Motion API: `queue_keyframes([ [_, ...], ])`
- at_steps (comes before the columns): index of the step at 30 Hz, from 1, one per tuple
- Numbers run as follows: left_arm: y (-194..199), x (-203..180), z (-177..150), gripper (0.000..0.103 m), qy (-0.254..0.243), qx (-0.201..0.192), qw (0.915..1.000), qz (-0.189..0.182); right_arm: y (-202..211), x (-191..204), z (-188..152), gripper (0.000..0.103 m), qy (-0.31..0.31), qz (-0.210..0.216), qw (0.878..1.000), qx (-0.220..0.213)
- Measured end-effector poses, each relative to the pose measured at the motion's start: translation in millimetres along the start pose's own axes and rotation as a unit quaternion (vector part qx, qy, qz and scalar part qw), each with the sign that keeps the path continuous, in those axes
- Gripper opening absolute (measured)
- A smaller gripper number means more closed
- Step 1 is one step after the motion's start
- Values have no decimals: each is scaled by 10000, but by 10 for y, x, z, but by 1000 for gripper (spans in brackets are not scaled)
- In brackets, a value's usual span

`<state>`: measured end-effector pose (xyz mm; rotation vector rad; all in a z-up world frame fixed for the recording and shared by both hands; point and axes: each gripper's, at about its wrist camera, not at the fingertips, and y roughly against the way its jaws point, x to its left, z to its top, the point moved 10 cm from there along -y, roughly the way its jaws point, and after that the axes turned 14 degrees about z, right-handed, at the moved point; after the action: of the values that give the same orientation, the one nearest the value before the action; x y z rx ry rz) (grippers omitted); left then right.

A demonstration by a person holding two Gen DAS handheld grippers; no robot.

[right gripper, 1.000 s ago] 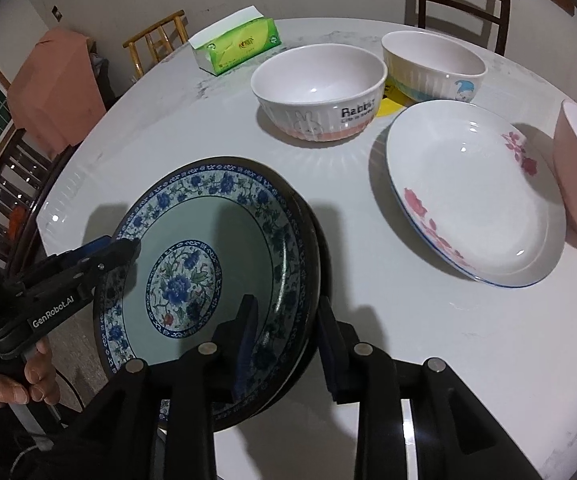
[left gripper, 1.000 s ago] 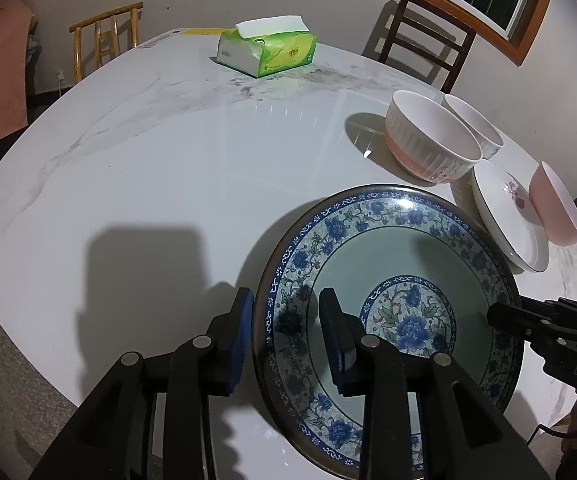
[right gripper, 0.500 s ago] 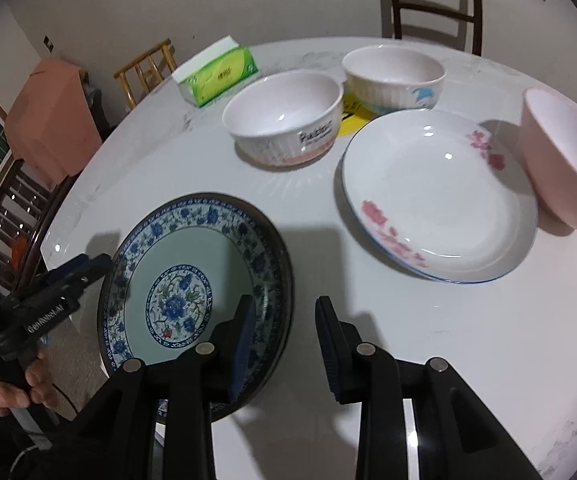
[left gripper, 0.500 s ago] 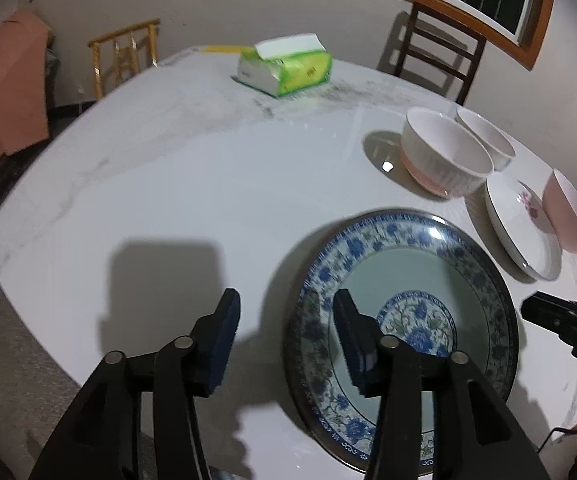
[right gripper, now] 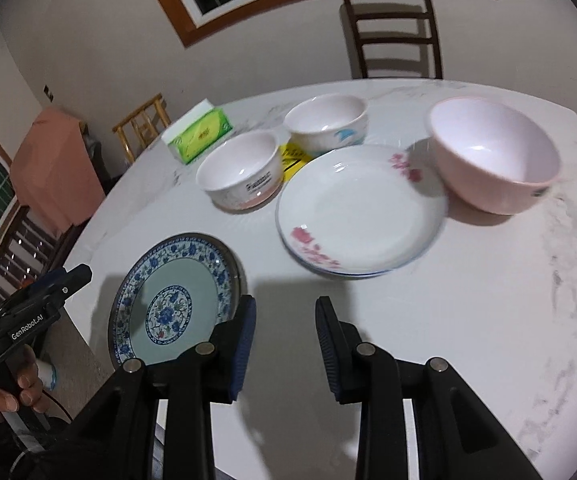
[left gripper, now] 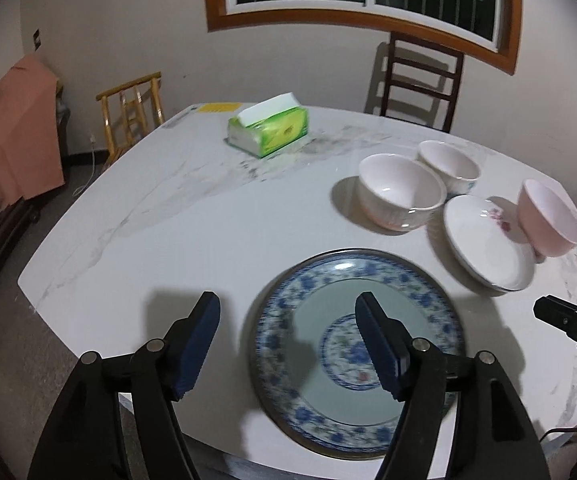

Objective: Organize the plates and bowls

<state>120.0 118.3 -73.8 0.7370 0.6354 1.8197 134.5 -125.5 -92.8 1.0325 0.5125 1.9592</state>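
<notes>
A blue-and-white floral plate (left gripper: 352, 344) lies flat on the white marble table (left gripper: 192, 216) near its front edge; it also shows in the right wrist view (right gripper: 176, 300). My left gripper (left gripper: 288, 312) is open and empty, raised above the plate's left rim. My right gripper (right gripper: 284, 316) is open and empty, just right of that plate. Behind stand a white plate with pink flowers (right gripper: 360, 224), a pink bowl (right gripper: 496, 156), a white ribbed bowl (right gripper: 244, 172) and a smaller white bowl (right gripper: 328, 120).
A green tissue pack (left gripper: 268, 128) lies at the back of the table. A dark chair (left gripper: 420, 80) and a yellow wooden chair (left gripper: 132, 108) stand around it. An orange cloth (left gripper: 20, 124) hangs at the left. A yellow paper (right gripper: 294, 158) lies between the bowls.
Both grippers let go of the blue-and-white plate, opened and pulled back and up. The plate now lies flat on the table.
</notes>
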Motion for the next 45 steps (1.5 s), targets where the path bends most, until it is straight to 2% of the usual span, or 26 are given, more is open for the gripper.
queue_keyframes([
  [6,212,-262,35,69,-223,-209,9995,19,420,-171,-55,31,77,-320,9986,-413],
  [13,340,-575,39,70,-384,-301,9987,-152,749,-354,-145,31,17,-535,9958,-747],
  [20,301,-755,147,70,-326,-345,9985,-283,746,-463,-18,31,91,-594,9938,-939],
  [27,124,-1134,336,70,-387,-462,9968,-519,536,-690,218,31,200,-738,9935,-842],
  [36,-325,-1757,444,68,-607,46,9942,-883,-29,-1135,461,31,100,-827,9958,-383],
  [42,-723,-2002,408,53,-565,644,9915,-977,-363,-1344,543,30,43,-846,9963,-130],
  [45,-876,-2075,401,53,-545,798,9906,-965,-465,-1405,593,29,68,-863,9962,-72],
])
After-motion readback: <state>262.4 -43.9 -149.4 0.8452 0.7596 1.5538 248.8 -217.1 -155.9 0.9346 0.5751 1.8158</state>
